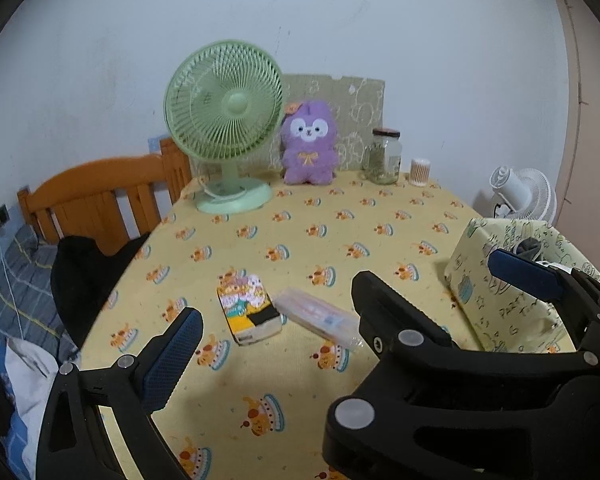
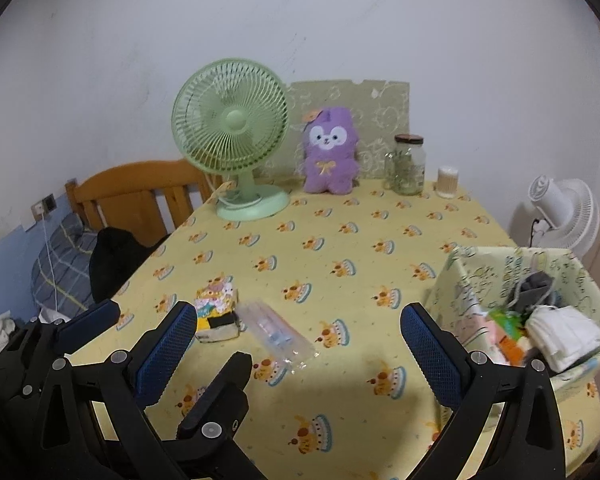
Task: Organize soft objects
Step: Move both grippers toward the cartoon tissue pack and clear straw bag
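Tissue pack (image 1: 249, 311) lay on the yellow tablecloth (image 1: 340, 240) just ahead of my left claw (image 1: 276, 312), between its spread fingers, touching a clear plastic sleeve (image 1: 320, 317) on its right. Judged it light, squashy, wrapper a bit slick; I'd pinch across the short sides, mid-body. Right claw (image 2: 300, 330) hung wide open and empty, patterned fabric bin (image 2: 460, 276) just off its right finger, already holding soft items like white masks (image 2: 564, 338).
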A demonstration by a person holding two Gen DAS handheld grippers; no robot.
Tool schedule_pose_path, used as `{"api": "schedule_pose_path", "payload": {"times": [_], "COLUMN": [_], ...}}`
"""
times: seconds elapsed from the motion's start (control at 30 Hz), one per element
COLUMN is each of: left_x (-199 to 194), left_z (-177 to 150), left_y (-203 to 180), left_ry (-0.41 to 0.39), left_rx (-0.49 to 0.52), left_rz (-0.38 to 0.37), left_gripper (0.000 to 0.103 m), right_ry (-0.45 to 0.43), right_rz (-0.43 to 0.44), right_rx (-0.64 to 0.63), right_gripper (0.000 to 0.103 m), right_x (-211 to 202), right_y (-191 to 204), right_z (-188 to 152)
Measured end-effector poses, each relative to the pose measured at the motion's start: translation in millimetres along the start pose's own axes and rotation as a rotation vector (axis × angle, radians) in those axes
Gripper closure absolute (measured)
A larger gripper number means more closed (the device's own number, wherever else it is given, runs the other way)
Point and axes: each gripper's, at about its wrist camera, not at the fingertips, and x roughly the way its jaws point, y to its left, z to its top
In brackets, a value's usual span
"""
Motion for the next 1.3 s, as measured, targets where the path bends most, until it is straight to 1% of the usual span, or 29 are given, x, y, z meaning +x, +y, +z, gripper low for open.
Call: {"api": "schedule_pose_path", "payload": {"times": [0.13,0.3,0.43,0.53,0.73,0.9,0.93,1.0,1.03,1.1,1.17,1.3], "left_x": [14.3,33.6,49.2,57.2,72.3,84.0,86.6,91.5,94.7,101.2,105.5,108.4], "left_z": [-5.3,-13.0,-19.9,-23.6,-27.9,-29.4,-29.7,-30.5,-30.8,-31.3,-31.6,-31.2], "left_y": [4.9,10.1,14.7,18.8,26.4,30.8,31.7,34.4,35.5,37.5,38.7,38.4], "left_ry": [0.034,0.088,0.137,0.162,0.199,0.229,0.235,0.247,0.258,0.273,0.287,0.290], "left_rx": [-0.014,-0.021,-0.027,-0.042,-0.057,-0.071,-0.074,-0.082,-0.085,-0.090,-0.096,-0.099], "left_rz": [-0.002,0.018,0.021,0.009,0.016,0.028,0.032,0.047,0.050,0.047,0.049,0.055], "left_gripper": [0.002,0.003,0.008,0.010,0.011,0.011,0.014,0.019,0.020,0.020,0.020,0.020], "right_ry": [0.037,0.085,0.114,0.141,0.192,0.229,0.234,0.250,0.259,0.276,0.294,0.325], "right_rz": [0.009,0.007,0.001,0.016,0.041,0.049,0.048,0.053,0.058,0.062,0.072,0.072], "right_rx": [-0.010,-0.026,-0.050,-0.053,-0.072,-0.071,-0.072,-0.072,-0.073,-0.073,-0.073,-0.070], "right_gripper": [0.000,0.000,0.001,0.001,0.008,0.009,0.009,0.012,0.014,0.019,0.028,0.033], "right_x": [16.6,39.8,57.7,68.2,88.4,103.2,106.1,112.5,116.0,122.9,128.0,139.1], "right_y": [1.1,3.0,5.6,6.2,11.1,11.7,11.8,13.1,13.8,14.9,15.9,16.7], "right_z": [-4.8,-11.2,-17.1,-19.3,-22.6,-24.9,-25.3,-26.2,-26.7,-27.5,-28.6,-28.5]}}
